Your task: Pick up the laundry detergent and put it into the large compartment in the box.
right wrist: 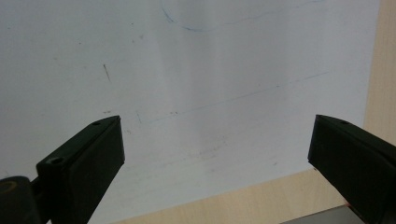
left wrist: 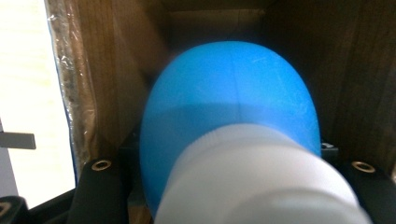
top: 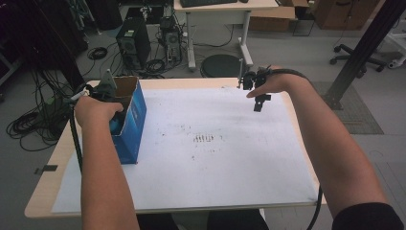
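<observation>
At the worktop's left edge, the left claw (top: 114, 111) grips a blue-and-white bottle (left wrist: 233, 116) inside the blue box (top: 134, 120); the right claw (right wrist: 217, 154) hangs wide near the far right corner.

Overhead table (top: 201, 158); two close tongs-cameras

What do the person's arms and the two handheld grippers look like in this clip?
Both forearms are bare; a dark sleeve shows at the right upper arm. The left gripper is black with a grey three-cornered plate on top, the right gripper black with blocky flat jaws. A black cable trails from each.
</observation>
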Demonstrator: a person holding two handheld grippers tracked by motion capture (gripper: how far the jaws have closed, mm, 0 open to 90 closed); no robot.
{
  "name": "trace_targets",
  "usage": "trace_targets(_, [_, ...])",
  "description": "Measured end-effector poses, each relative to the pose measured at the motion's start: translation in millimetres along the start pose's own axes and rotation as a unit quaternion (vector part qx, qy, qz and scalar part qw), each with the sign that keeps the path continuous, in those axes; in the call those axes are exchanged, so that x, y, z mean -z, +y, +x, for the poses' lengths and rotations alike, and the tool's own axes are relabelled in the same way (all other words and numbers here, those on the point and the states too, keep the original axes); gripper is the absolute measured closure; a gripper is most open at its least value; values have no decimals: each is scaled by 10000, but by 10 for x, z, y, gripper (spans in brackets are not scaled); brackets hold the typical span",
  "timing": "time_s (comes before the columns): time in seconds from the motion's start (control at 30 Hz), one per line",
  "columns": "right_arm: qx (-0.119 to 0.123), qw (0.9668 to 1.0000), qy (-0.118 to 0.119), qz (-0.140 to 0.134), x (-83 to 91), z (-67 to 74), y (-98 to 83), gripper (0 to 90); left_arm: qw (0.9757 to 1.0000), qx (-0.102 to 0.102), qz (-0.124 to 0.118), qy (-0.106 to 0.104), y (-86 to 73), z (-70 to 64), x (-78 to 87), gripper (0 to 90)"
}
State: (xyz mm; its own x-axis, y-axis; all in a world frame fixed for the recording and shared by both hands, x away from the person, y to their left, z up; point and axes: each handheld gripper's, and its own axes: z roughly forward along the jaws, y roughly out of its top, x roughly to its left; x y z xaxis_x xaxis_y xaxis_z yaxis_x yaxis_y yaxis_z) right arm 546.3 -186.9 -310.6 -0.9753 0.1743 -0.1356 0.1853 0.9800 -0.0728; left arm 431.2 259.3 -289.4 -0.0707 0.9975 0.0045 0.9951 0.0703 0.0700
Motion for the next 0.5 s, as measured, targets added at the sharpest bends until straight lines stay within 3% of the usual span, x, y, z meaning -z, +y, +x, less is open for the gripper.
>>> trace_targets(0.37, [-10,10000,2,23,-3,6,5,33,10000,30,7,-4,-6,5,-1,374])
trace_targets(0.5, [-9,10000,-3,22,0,9,2,33,9999,125,-4,11,-10,17,4,369])
